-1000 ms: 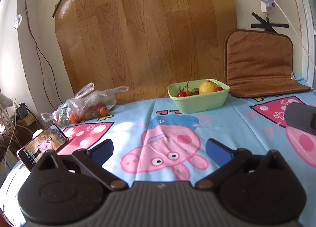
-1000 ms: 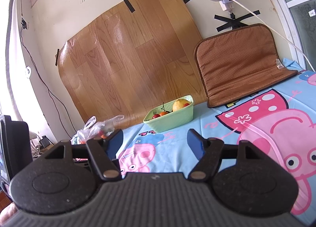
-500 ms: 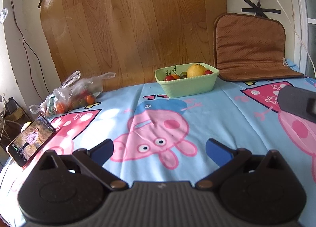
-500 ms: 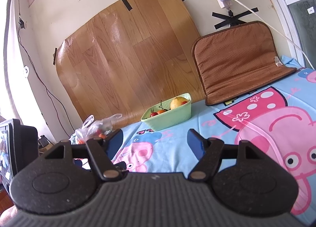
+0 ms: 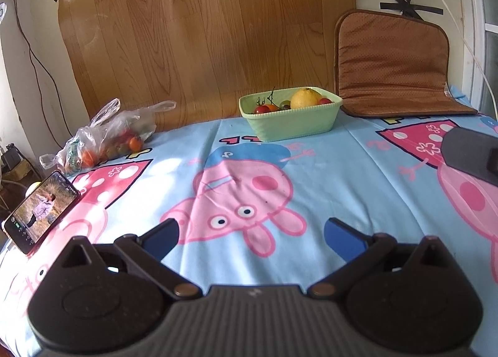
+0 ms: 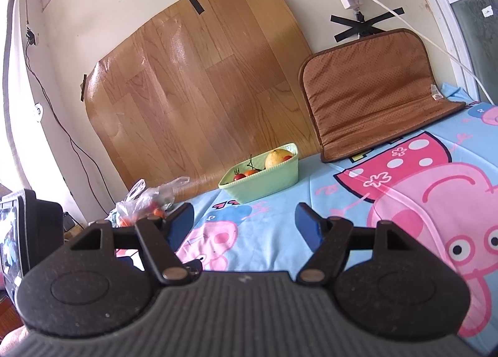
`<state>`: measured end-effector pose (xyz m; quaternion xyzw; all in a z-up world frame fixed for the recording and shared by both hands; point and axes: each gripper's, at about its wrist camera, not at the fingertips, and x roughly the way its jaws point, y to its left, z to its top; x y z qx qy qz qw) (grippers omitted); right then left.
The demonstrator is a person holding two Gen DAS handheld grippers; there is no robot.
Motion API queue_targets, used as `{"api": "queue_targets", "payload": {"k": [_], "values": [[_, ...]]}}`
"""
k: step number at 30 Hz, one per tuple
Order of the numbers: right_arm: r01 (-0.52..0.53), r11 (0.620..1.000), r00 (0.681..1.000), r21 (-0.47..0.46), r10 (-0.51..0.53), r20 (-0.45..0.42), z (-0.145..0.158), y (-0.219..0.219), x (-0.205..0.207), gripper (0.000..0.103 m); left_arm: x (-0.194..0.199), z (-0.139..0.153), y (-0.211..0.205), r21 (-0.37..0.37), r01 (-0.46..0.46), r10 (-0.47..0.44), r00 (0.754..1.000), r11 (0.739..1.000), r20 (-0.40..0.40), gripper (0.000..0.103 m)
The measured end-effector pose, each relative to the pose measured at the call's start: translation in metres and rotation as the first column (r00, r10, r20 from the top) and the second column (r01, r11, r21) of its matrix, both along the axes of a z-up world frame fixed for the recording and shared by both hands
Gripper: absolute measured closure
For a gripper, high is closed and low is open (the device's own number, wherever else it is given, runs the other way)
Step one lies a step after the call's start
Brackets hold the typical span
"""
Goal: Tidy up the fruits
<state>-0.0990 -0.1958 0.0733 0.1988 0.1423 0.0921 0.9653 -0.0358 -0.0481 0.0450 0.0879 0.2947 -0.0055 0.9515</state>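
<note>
A pale green basket (image 5: 323, 120) (image 6: 267, 181) stands at the back of the table and holds a yellow citrus fruit (image 5: 304, 98) (image 6: 276, 158) and small red tomatoes (image 5: 262, 108) (image 6: 239, 176). To its left lies a clear plastic bag (image 5: 105, 136) (image 6: 149, 198) with several small orange, red and green fruits inside. My left gripper (image 5: 251, 234) is open and empty above the cartoon-pig cloth, well short of both. My right gripper (image 6: 244, 221) is open and empty too, nearer the front and pointed toward the basket.
A blue cartoon-pig cloth (image 5: 326, 176) covers the table. A phone (image 5: 40, 210) with a lit screen leans at the left edge. A brown cushion (image 5: 389, 67) (image 6: 370, 89) rests against the wall at back right. A wood-pattern sheet (image 5: 202, 30) is taped to the wall behind.
The left wrist view has tilted down and then moved closer over the cloth toward the bag and basket. The right wrist view has shifted only slightly. Both grippers stayed open.
</note>
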Motion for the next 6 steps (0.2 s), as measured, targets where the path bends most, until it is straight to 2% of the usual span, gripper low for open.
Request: {"api": "queue_targets", "payload": {"k": [6], "values": [[0.002,1.000,1.000,-0.001,-0.002,0.000,-0.0010,-0.0004,0.0004,0.029,-0.0005,-0.0005,-0.0016,-0.020,0.036,-0.036,0.999,0.999,-0.001,0.000]]}}
